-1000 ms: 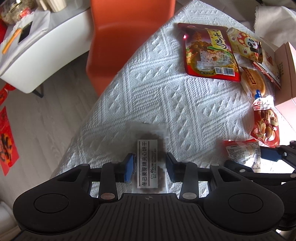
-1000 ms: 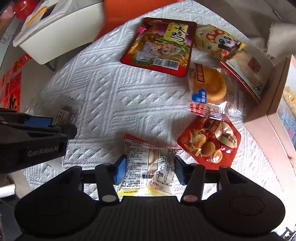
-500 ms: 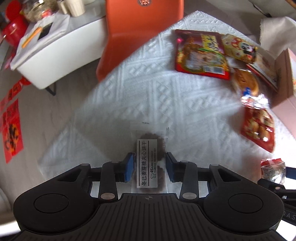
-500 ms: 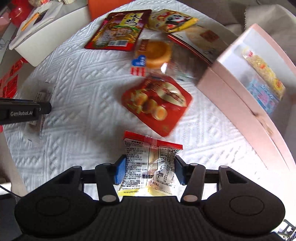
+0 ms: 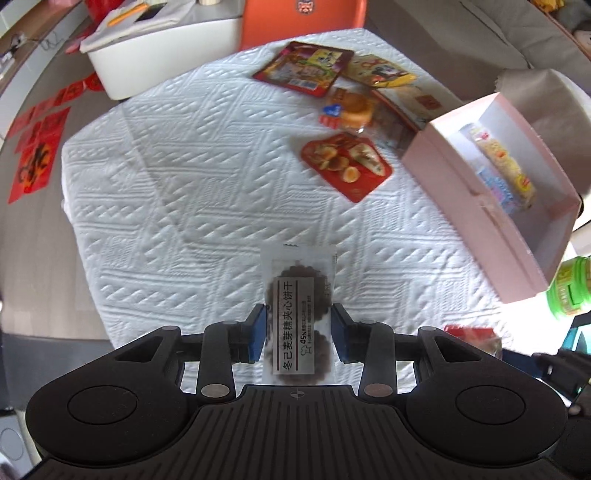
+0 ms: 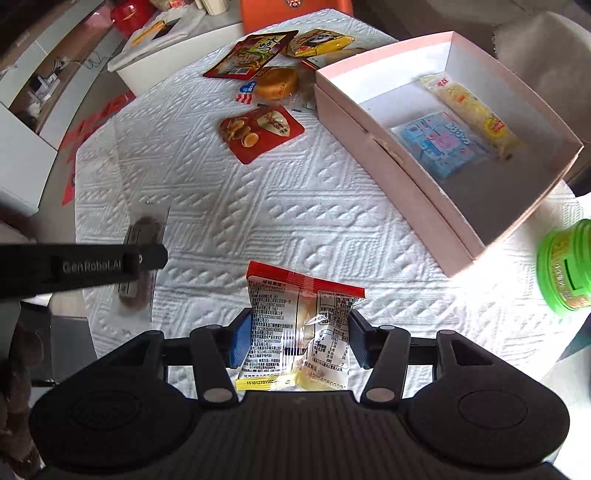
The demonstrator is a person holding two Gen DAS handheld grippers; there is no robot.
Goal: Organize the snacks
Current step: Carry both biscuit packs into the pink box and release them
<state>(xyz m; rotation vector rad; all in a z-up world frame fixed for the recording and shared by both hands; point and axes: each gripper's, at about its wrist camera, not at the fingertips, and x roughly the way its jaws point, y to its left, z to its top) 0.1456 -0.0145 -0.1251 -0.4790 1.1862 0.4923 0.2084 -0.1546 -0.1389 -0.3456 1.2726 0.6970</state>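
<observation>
My left gripper point(image 5: 298, 334) is shut on a clear packet of dark sandwich biscuits point(image 5: 297, 310) and holds it above the white cloth. My right gripper point(image 6: 298, 341) is shut on a red-topped clear snack packet point(image 6: 301, 317), also lifted. The left gripper and its biscuit packet point(image 6: 138, 266) show at the left of the right wrist view. An open pink box point(image 6: 384, 155) lies ahead and to the right with a blue packet point(image 6: 439, 142) and a yellow noodle packet point(image 6: 469, 110) inside. It also shows in the left wrist view point(image 5: 476, 210).
Loose snacks lie at the far side of the white cloth point(image 6: 295, 214): a red pastry pouch point(image 6: 260, 131), a round cake point(image 6: 277, 83), a large red pouch point(image 6: 251, 53) and a yellow panda bag point(image 6: 319, 42). A green jar point(image 6: 565, 264) stands at right. An orange chair point(image 5: 299, 18) is beyond.
Both grippers have lifted and pulled back with their packets, swinging right. The pink box and green jar have come into view.
</observation>
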